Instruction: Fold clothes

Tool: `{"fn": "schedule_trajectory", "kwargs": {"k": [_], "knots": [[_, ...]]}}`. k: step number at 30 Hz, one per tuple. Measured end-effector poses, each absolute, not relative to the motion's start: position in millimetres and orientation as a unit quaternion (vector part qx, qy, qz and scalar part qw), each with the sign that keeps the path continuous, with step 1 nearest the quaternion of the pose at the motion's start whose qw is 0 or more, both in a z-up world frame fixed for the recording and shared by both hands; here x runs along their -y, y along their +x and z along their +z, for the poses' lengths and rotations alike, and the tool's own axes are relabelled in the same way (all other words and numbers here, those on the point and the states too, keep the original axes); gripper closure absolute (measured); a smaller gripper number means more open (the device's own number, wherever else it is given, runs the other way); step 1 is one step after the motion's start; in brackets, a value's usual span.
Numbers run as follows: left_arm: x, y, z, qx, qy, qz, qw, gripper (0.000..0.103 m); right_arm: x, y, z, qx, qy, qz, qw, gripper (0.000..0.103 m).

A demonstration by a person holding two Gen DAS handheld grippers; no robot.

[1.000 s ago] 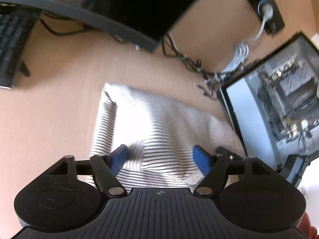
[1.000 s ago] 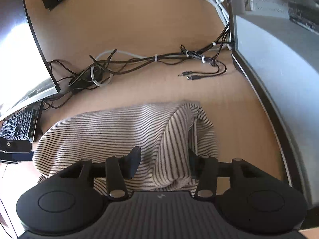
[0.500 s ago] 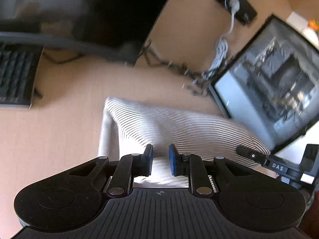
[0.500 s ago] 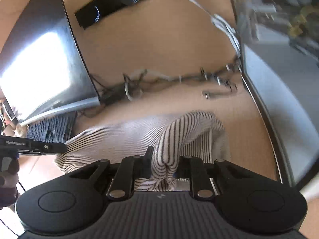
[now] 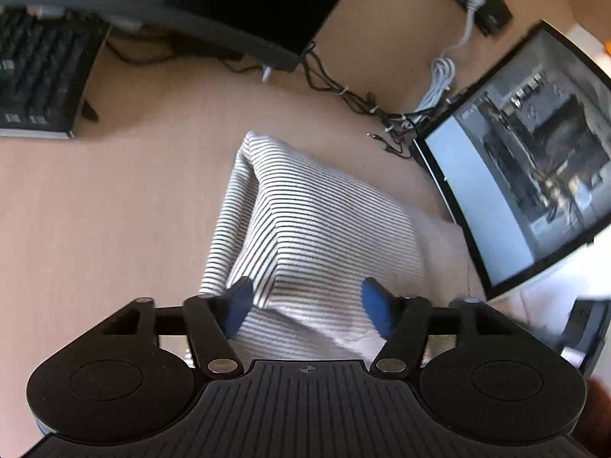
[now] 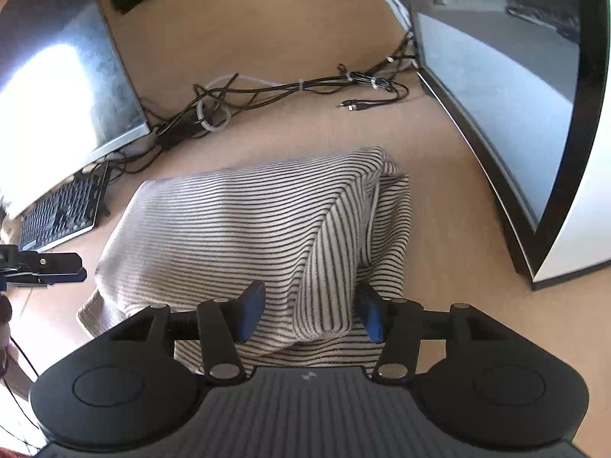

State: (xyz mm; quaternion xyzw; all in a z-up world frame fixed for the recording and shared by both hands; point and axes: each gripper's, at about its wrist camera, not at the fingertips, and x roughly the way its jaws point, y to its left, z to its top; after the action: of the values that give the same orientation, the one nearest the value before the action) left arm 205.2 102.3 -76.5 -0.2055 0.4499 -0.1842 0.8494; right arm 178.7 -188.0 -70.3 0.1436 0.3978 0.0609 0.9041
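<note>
A black-and-white striped garment (image 5: pixel 317 229) lies folded in a thick bundle on the wooden desk (image 5: pixel 114 206). It also shows in the right wrist view (image 6: pixel 244 229). My left gripper (image 5: pixel 307 307) is open, its blue pads astride the bundle's near left part, just above the cloth. My right gripper (image 6: pixel 311 315) is open, its pads on either side of a folded sleeve that hangs over the bundle's near right corner. The left gripper's fingers (image 6: pixel 57 267) show at the left edge of the right wrist view.
A monitor (image 5: pixel 229 7) and a keyboard (image 5: pixel 38 76) stand behind the garment on the left. A glass-sided computer case (image 5: pixel 534 175) stands close on the right. Tangled cables (image 6: pixel 275 91) run along the desk's back.
Half a second ago both grippers were shut on the cloth and lifted. Now both have opened, and the garment rests flat on the desk.
</note>
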Motion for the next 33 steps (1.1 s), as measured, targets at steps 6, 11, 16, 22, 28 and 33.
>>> {"fn": "schedule_trajectory", "kwargs": {"k": [6,11,16,22,28,33], "knots": [[-77.4,229.5,-86.6,-0.441,-0.180,-0.184,0.860,0.017,162.0,180.7,-83.4,-0.397,0.118,0.059,0.908,0.042],[-55.9,227.0,-80.1,-0.409,-0.091,-0.166,0.893,0.019,149.8,192.1,-85.3,-0.396,0.086,0.053,0.913,0.043],[-62.7,231.1,-70.2,-0.382,-0.074,-0.153,0.908,0.016,159.1,192.3,-86.1,-0.393,0.099,0.061,0.912,0.044],[-62.7,253.7,-85.0,-0.414,-0.081,-0.210,0.882,0.023,162.9,193.3,-87.1,-0.392,0.100,0.072,0.912,0.044],[-60.5,240.5,-94.2,-0.444,-0.063,-0.236,0.862,0.021,170.5,193.7,-84.9,-0.390,0.130,0.066,0.909,0.043],[-61.7,242.3,-95.6,-0.456,-0.105,-0.188,0.864,0.033,175.1,189.5,-77.4,-0.378,0.157,0.043,0.911,0.073]]}}
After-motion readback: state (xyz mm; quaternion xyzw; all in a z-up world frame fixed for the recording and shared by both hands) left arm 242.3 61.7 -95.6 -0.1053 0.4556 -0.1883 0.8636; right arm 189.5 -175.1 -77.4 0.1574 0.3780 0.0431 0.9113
